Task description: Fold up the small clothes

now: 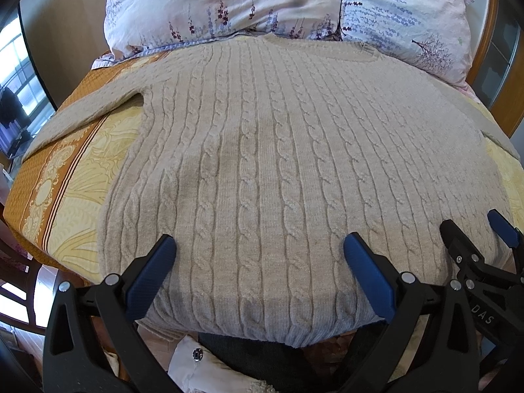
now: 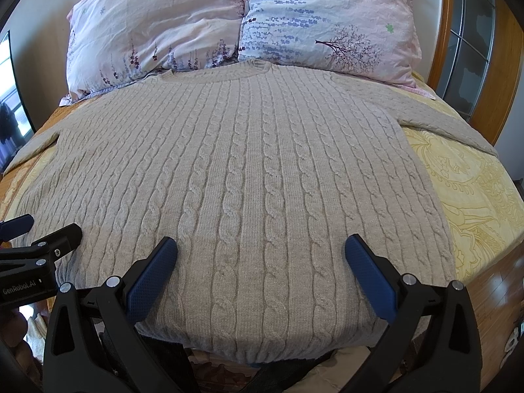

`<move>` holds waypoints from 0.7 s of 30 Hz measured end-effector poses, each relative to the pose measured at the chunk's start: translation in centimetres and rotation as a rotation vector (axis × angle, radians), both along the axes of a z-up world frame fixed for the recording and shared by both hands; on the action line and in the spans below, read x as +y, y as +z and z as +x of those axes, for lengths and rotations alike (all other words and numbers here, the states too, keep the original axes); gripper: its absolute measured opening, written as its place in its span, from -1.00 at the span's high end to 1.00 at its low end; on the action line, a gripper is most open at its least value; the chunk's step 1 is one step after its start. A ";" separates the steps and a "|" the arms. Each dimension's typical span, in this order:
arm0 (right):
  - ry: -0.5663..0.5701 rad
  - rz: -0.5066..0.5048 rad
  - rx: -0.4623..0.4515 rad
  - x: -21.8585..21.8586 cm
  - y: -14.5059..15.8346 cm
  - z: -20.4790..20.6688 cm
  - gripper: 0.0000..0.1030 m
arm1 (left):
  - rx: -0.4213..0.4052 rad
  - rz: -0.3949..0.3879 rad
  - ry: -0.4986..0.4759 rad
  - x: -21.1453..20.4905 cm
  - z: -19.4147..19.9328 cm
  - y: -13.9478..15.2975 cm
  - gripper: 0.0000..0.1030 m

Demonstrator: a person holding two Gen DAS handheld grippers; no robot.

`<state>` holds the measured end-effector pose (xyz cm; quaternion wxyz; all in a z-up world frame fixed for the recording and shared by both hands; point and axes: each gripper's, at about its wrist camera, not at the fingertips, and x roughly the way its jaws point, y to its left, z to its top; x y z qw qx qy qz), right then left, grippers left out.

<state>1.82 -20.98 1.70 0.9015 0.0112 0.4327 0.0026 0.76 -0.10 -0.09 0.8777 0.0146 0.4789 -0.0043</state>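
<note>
Left wrist view is showing the left gripper (image 1: pixel 258 249) hanging with its jaws spread wide over the lower part of a beige cable-knit sweater (image 1: pixel 278 163), holding nothing; its blue pads (image 1: pixel 157 262) are hovering just above the knit near the hem, and I cannot tell whether they are touching it. The sweater is lying flat on the bed, front up, neckline toward the pillows, hem nearest the grippers, with one sleeve (image 1: pixel 82 114) stretching out to the left over the yellow and orange patterned bedspread (image 1: pixel 75 190). The right gripper (image 1: pixel 475 239) is poking into this view at the right edge, over the sweater's lower right corner.

In the right wrist view, the right gripper (image 2: pixel 260 250) is likewise standing wide open over the hem region of the sweater (image 2: pixel 255 170), empty. The other sleeve (image 2: pixel 442 121) is running out to the right across the bedspread (image 2: pixel 475 203). The left gripper (image 2: pixel 39 239) is showing at the left edge.

Two floral pillows (image 2: pixel 157 29) (image 2: pixel 327 26) are sitting against the head of the bed, just touching the sweater's collar. A wooden frame with glass (image 2: pixel 458 32) is standing at the right, and wooden floor (image 2: pixel 497 294) is shining beside the bed. Other clothing (image 1: pixel 209 366) is lying bundled below the hem.

The right gripper's body is reading "DAS"; the left gripper's body is reading "GenRobot.AI".
</note>
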 end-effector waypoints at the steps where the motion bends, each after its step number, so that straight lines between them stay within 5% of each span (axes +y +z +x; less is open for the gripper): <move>1: 0.006 -0.002 -0.006 0.0 0.0 0.0 -0.97 | 0.006 0.001 -0.002 0.0 0.1 0.0 -0.97; 11: 0.116 0.114 -0.094 -3.2 1.0 2.0 -0.97 | -0.021 0.027 -0.060 -0.4 1.4 1.0 -0.97; 16: -0.121 0.218 -0.173 -13.1 4.5 6.3 -0.94 | -0.137 -0.024 -0.104 -0.2 3.9 3.0 -0.97; 18: -0.245 0.276 -0.156 -17.8 4.8 8.3 -0.54 | -0.173 -0.054 -0.112 -0.1 5.3 3.8 -0.97; 21: -0.417 0.418 -0.077 -24.3 3.6 10.8 -0.36 | -0.184 -0.034 -0.133 -0.4 7.7 4.7 -0.97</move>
